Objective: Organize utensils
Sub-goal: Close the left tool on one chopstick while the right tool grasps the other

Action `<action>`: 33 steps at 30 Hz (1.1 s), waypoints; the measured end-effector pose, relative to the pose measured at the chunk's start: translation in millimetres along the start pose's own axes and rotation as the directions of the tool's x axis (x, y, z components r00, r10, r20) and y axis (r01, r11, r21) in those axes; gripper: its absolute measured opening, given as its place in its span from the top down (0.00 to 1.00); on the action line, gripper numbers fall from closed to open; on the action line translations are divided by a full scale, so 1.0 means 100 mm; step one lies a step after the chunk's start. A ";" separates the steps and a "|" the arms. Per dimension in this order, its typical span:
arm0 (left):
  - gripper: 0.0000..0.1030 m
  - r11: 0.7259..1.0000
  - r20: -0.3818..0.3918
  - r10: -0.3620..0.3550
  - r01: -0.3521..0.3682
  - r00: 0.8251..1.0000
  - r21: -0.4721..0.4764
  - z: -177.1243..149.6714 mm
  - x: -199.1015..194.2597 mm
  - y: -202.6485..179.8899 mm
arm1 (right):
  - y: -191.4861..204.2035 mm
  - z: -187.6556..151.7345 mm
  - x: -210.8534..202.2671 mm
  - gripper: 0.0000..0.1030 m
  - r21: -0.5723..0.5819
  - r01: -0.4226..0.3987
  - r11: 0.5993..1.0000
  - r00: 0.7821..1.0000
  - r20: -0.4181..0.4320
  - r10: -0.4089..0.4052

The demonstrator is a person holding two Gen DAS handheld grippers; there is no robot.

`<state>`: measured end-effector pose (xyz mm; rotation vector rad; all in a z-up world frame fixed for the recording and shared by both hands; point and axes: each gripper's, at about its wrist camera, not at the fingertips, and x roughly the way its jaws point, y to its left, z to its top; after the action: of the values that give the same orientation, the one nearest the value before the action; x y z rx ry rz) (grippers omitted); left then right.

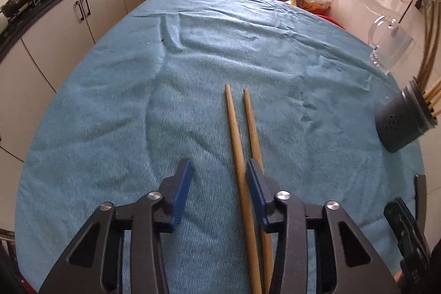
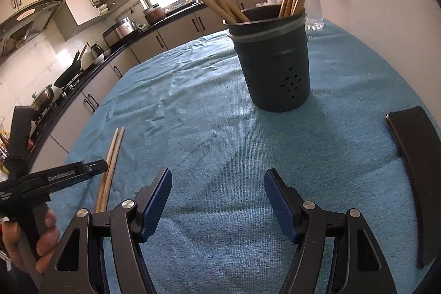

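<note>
Left gripper [image 1: 219,170] fingers apart, one chopstick [image 1: 237,145] between (unpinched), right gripper [image 2: 217,178] fingers spread

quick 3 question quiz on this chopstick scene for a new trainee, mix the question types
1. True or false: the dark holder already has chopsticks standing in it.
2. How many loose chopsticks lie on the blue cloth?
3. Which gripper has a chopstick between its fingers? A) left gripper B) right gripper C) neither

Key
1. True: several wooden sticks lean out of it.
2. Two, side by side.
3. A. One stick runs between the left fingers, close to one pad, the other stick passes under that finger, and the jaws are not closed on either. The right gripper stands open over bare cloth.
</note>
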<state>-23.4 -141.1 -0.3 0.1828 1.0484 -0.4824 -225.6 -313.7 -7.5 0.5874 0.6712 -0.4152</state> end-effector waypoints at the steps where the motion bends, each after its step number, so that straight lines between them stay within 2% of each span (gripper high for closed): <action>1: 0.66 1.000 0.000 0.020 -0.020 1.000 0.000 0.02 0.02 -0.01 | -0.02 0.00 0.01 0.28 0.006 -0.004 1.000 1.000 -0.006 0.004; 3: 0.71 0.997 0.004 0.074 -0.074 0.997 0.013 0.06 0.06 -0.03 | -0.04 0.00 0.03 0.28 0.018 -0.010 1.000 1.000 -0.014 0.010; 5: 0.71 0.995 0.009 0.094 -0.094 0.996 0.012 0.07 0.07 -0.03 | -0.05 0.01 0.03 0.28 0.023 -0.010 1.000 1.000 -0.012 0.010; 9: 0.79 0.996 -0.003 0.091 -0.091 0.996 -0.011 0.03 0.02 0.10 | -0.03 0.00 0.03 0.28 0.018 -0.008 1.000 1.000 -0.011 0.008; 13: 0.88 0.995 -0.024 0.076 -0.077 0.997 -0.060 -0.05 -0.08 0.42 | -0.01 0.00 0.03 0.28 0.004 -0.001 1.000 1.000 -0.013 0.001; 16: 0.90 0.993 -0.036 0.067 -0.070 0.997 -0.092 -0.13 -0.17 0.68 | 0.09 0.02 0.06 0.29 -0.042 0.002 0.999 0.999 -0.051 -0.004; 19: 0.91 0.993 -0.038 0.048 -0.052 0.998 -0.108 -0.20 -0.23 0.87 | 0.22 0.11 0.11 0.31 -0.052 -0.050 0.997 0.993 -0.109 0.045; 21: 0.91 0.992 -0.034 0.034 -0.037 0.999 -0.119 -0.24 -0.26 0.94 | 0.38 0.21 0.19 0.33 -0.066 -0.118 0.991 0.979 -0.172 0.105; 22: 0.91 0.993 -0.030 0.030 -0.033 0.999 -0.117 -0.25 -0.27 0.95 | 0.46 0.25 0.24 0.38 -0.069 -0.141 0.988 0.971 -0.202 0.125; 24: 0.91 0.994 -0.023 0.027 -0.030 0.999 -0.108 -0.28 -0.28 0.95 | 0.63 0.34 0.38 0.40 -0.068 -0.170 0.983 0.954 -0.262 0.147; 26: 0.91 0.995 -0.017 0.028 -0.030 0.999 -0.100 -0.29 -0.29 0.95 | 0.82 0.41 0.55 0.49 -0.072 -0.194 0.978 0.934 -0.319 0.162; 31: 0.91 0.996 -0.010 0.016 -0.017 1.000 -0.086 -0.29 -0.28 0.96 | 1.27 0.47 0.89 0.52 -0.142 -0.191 0.971 0.917 -0.379 0.125; 33: 0.91 0.996 -0.008 0.003 -0.004 1.000 -0.088 -0.29 -0.28 0.97 | 1.40 0.48 1.05 0.59 -0.146 -0.186 0.972 0.907 -0.407 0.112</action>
<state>-12.3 -36.2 1.7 0.1089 1.0744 -0.4319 -54.2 -255.4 2.9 0.5488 1.0342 -0.0843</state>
